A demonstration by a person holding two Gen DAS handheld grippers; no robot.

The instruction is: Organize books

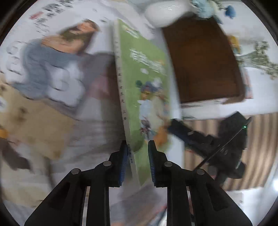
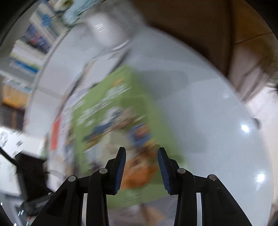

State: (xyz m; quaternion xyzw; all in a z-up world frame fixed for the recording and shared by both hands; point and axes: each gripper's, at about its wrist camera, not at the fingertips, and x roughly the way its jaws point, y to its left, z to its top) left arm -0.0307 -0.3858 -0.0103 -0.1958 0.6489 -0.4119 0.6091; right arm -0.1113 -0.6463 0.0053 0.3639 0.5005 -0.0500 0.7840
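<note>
The task looks to be in its middle, with one book in hand and others not yet sorted. In the left wrist view, the left gripper [image 1: 137,153] has its jaws closed to a narrow gap around the lower corner of the green book [image 1: 144,83], which stands on edge up the centre of the frame, spine toward the left; the blue pads [image 1: 123,161] appear to press both covers, though blur leaves the contact a little uncertain. A magazine [image 1: 57,57] with a woman on its cover fills the upper left of that frame, lying flat behind the book, so it seems not yet placed. A dark wooden box [image 1: 201,60] sits in the upper right, with a white vase [image 1: 165,12] at the top.

In the right wrist view, the right gripper [image 2: 141,166] hangs with its jaws moderately apart and nothing between them, above the same green book, which fills the middle of the frame over a white table [image 2: 217,121]. A shelf of books [image 2: 31,43] shows blurred in the upper left, probably the destination.
</note>
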